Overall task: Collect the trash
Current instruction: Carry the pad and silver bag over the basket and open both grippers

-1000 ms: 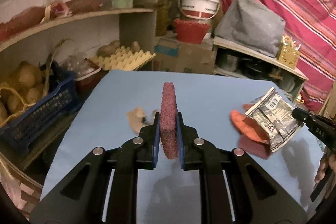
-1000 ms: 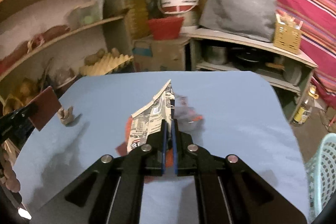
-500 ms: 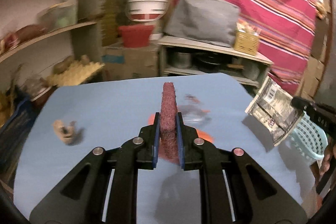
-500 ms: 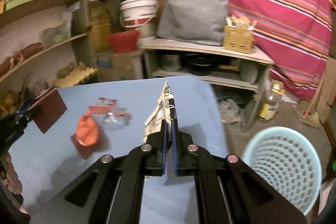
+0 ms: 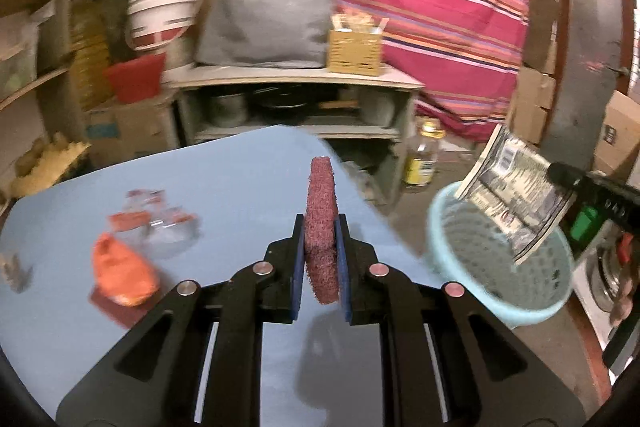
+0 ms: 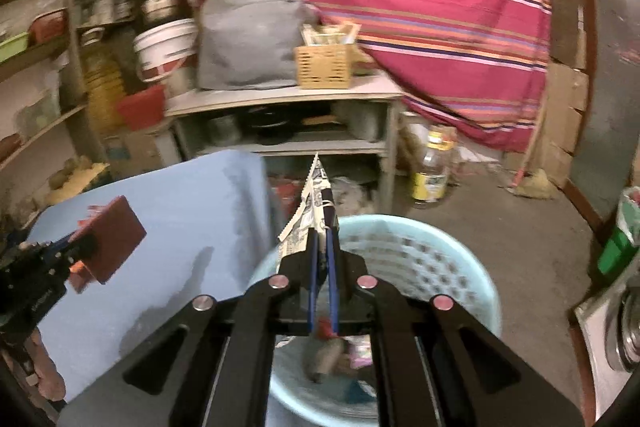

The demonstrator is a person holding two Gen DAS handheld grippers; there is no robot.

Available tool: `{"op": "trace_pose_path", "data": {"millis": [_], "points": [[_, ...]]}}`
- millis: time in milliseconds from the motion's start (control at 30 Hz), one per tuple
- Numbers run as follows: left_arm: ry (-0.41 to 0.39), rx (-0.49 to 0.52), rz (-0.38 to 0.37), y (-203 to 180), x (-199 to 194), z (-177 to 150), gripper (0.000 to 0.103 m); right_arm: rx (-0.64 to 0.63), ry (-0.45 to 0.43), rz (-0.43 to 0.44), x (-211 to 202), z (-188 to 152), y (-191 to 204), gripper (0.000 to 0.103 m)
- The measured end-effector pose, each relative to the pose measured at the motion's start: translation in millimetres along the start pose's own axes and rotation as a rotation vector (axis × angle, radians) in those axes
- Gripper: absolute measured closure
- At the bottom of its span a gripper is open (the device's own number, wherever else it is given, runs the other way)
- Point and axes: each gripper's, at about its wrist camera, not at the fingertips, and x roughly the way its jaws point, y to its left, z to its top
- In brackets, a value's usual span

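Trash status, left wrist view: left tongs point(image 5: 321, 247) clamp a maroon scouring pad point(image 5: 320, 227) edge-on, pads pressed tight to both faces, held above the blue counter point(image 5: 240, 179). On the counter at left lie an orange crumpled wrapper point(image 5: 122, 273), a clear plastic wrapper with red print point(image 5: 160, 227) just behind it, and a dark red flat piece point(image 5: 108, 303) under the orange one. Small tan scrap point(image 5: 12, 269) near the left edge, blurred. Off the counter's right edge stands a light blue mesh basket point(image 5: 452, 251) on the floor. Right tongs point(image 5: 560, 173) come in from the right, gripping a printed paper wrapper point(image 5: 516, 195) that hangs over the basket's mouth.

Right wrist view: right tongs point(image 6: 323, 255) are nearly closed, pinching the paper wrapper point(image 6: 314, 203), which stands up between the fingers directly above the basket point(image 6: 432, 259). Some dark and pink trash already lies in the basket bottom, too blurred to identify. Left tongs point(image 6: 80, 251) at far left hold the scouring pad point(image 6: 110, 239) over the counter point(image 6: 192, 211). Yellow-labelled bottle point(image 6: 434, 167) on the floor behind the basket.
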Motion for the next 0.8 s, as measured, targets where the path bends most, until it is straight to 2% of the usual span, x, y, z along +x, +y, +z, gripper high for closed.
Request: {"op": "trace_pose_path", "data": {"millis": [167, 400, 733, 767, 800], "points": [[-0.001, 0.030, -0.075, -56.0, 14.9, 9.3, 0.090, 0.065, 0.027, -0.034, 7.9, -6.2, -41.5, 0.098], [0.032, 0.080, -0.150, -116.9, 38.3, 9.3, 0.090, 0.100, 0.040, -0.052, 12.2, -9.0, -66.0, 0.098], [0.101, 0.078, -0.211, -149.1, 74.1, 15.1, 0.089, 0.160, 0.060, -0.056, 16.2, -11.8, -85.1, 0.098], [0.101, 0.077, -0.207, -149.7, 74.5, 15.7, 0.087, 0.160, 0.061, -0.056, 16.6, -12.1, -84.7, 0.098], [0.104, 0.078, -0.208, -150.3, 74.9, 16.1, 0.071, 0.158, 0.062, -0.056, 16.9, -12.5, -83.9, 0.098]]}}
